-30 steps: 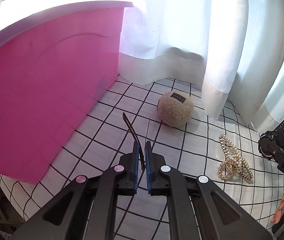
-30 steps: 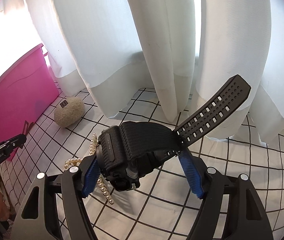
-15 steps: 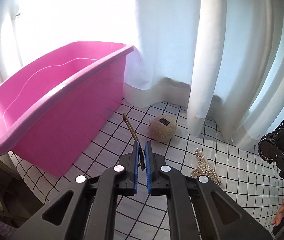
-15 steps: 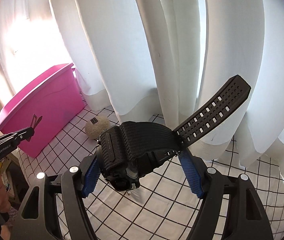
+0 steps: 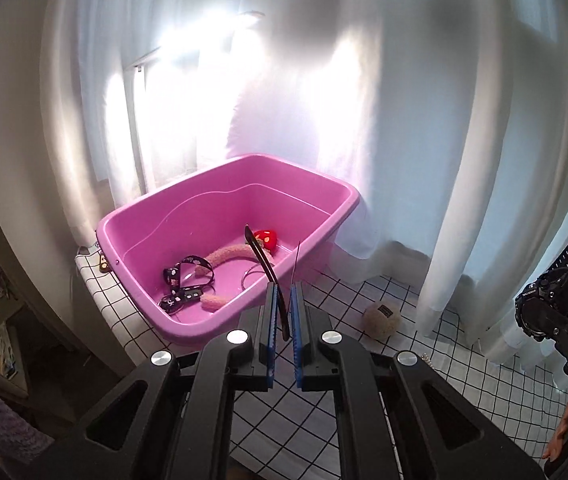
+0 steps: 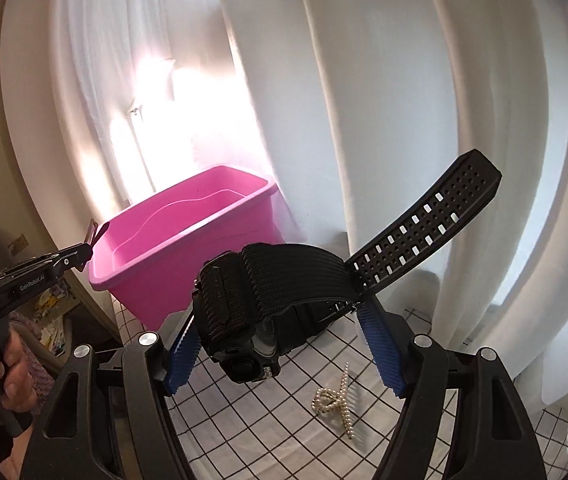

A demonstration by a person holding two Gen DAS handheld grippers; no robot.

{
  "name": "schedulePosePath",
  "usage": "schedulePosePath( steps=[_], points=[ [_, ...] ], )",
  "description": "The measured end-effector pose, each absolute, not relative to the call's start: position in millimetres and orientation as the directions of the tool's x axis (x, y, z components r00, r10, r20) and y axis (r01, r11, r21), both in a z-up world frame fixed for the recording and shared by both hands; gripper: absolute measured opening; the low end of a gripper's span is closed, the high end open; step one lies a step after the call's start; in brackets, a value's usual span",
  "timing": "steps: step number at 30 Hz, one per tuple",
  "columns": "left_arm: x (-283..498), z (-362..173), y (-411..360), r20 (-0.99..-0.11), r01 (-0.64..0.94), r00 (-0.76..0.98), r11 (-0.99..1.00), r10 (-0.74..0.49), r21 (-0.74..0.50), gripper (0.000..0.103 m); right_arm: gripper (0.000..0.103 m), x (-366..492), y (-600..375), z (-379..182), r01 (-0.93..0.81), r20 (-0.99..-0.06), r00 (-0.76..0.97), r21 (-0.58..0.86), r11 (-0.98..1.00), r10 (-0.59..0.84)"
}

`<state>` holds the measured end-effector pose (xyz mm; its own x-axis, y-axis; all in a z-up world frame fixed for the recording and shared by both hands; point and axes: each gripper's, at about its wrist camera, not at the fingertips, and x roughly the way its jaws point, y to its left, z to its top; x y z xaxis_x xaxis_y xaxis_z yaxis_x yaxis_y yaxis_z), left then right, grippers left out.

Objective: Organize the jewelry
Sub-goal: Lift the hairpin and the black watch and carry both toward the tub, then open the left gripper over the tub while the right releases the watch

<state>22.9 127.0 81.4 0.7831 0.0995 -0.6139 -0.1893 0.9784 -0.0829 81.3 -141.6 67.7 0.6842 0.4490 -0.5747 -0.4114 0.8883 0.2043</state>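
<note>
- The left gripper (image 5: 282, 312) sits at lower centre of the left wrist view, its blue-padded fingers (image 5: 268, 320) pinched on a thin dark hairpin (image 5: 268, 268) that slants up over the near rim of the pink tub (image 5: 347, 196).
- The tub stands at mid-frame, at the left edge of the checked tabletop (image 5: 463, 364); its far long side lies close to the white curtain (image 5: 463, 160).
- Inside the tub lie a black printed strap (image 5: 182, 280), a curved pink fuzzy headband (image 5: 224, 256) and a red spotted mushroom clip (image 5: 266, 238), with bare floor showing toward the tub's far left end.
- A beige fuzzy ball (image 5: 381, 318) rests on the tabletop right of the tub, near the curtain hem.
- The right gripper (image 6: 280, 344) holds its fingers (image 6: 379, 348) spread wide around a black watch (image 6: 252, 300), whose perforated strap juts to the upper right.
- A pearl hair claw (image 6: 337, 398) lies on open cloth below the watch.
</note>
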Motion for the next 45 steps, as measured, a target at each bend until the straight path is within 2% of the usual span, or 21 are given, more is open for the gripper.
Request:
schedulePosePath(
  steps=[6, 17, 26, 30, 38, 45],
  points=[
    [38.0, 95.4, 177.8, -0.595, -0.215, 0.792, 0.975, 0.137, -0.060, 0.007, 0.070, 111.7, -82.6, 91.0, -0.493, -0.543, 0.654, 0.223, 0.841, 0.527],
    [132.3, 76.0, 256.9, -0.672, -0.142, 0.740, 0.980, 0.012, -0.139, 0.007, 0.070, 208.4, 38.8, 102.8, -0.561, -0.609, 0.549, 0.239, 0.793, 0.572],
    [207.1, 29.7, 286.9, -0.803, -0.120, 0.586, 0.968, -0.111, -0.221, 0.008, 0.070, 287.0, 104.0, 59.0, -0.527, -0.753, 0.397, 0.280, 0.802, 0.524],
    [228.7, 12.8, 296.2, -0.846, -0.132, 0.519, 0.967, -0.120, -0.218, 0.008, 0.070, 313.1, 126.9, 37.0, -0.509, -0.813, 0.324, 0.281, 0.813, 0.484],
    [250.4, -11.6, 310.6, -0.905, -0.156, 0.401, 0.963, -0.141, -0.219, 0.008, 0.070, 355.0, 152.1, -0.8, -0.455, -0.899, 0.190, 0.276, 0.846, 0.396],
    [257.7, -37.7, 317.0, -0.940, -0.174, 0.258, 0.946, -0.223, -0.272, 0.008, 0.070, 376.7, 171.3, -32.5, -0.420, -0.952, 0.061, 0.248, 0.873, 0.300]
  ],
)
